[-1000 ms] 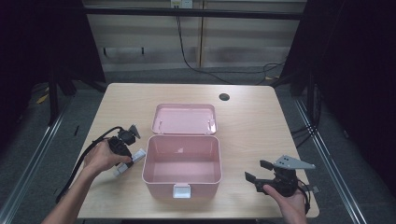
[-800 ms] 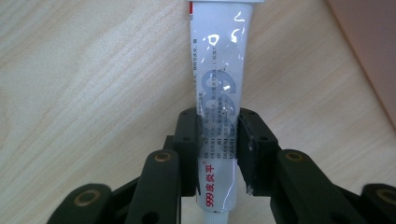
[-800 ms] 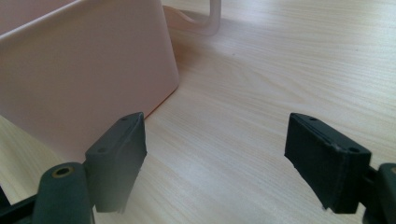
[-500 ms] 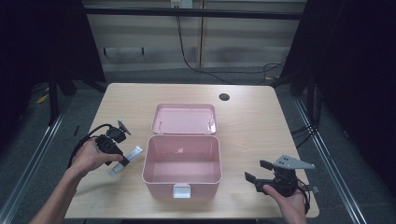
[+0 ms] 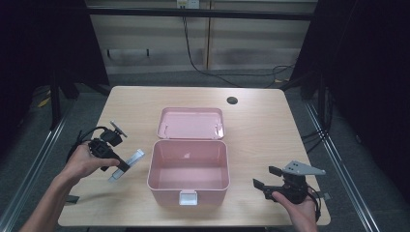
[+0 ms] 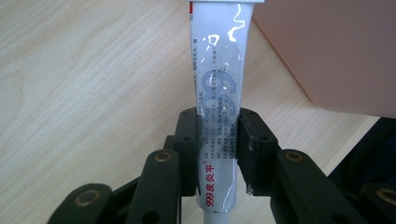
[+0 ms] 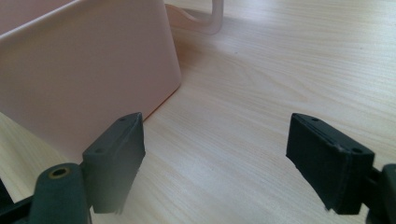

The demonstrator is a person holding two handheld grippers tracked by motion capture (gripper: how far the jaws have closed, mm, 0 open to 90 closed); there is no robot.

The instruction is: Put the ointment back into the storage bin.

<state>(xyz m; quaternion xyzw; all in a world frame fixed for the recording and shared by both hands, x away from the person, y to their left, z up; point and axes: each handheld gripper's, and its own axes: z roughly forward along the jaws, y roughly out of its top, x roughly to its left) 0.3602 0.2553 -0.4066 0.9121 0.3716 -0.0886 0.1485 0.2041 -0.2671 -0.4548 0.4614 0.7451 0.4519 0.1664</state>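
Ointment tube (image 6: 217,107) clamped in left hand-held gripper (image 5: 117,164), nine o'clock of pink box (image 5: 187,193); might clip rim, slip

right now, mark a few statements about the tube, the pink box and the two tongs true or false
1. The left tongs are clamped on the tube. True.
2. The pink box is closed. False: its lid lies open behind it.
3. The right tongs hold the lid. False: their jaws are open with nothing between them.
4. The tube is inside the box. False: it is to the left of the box, outside it.
5. The box has nothing inside. True.
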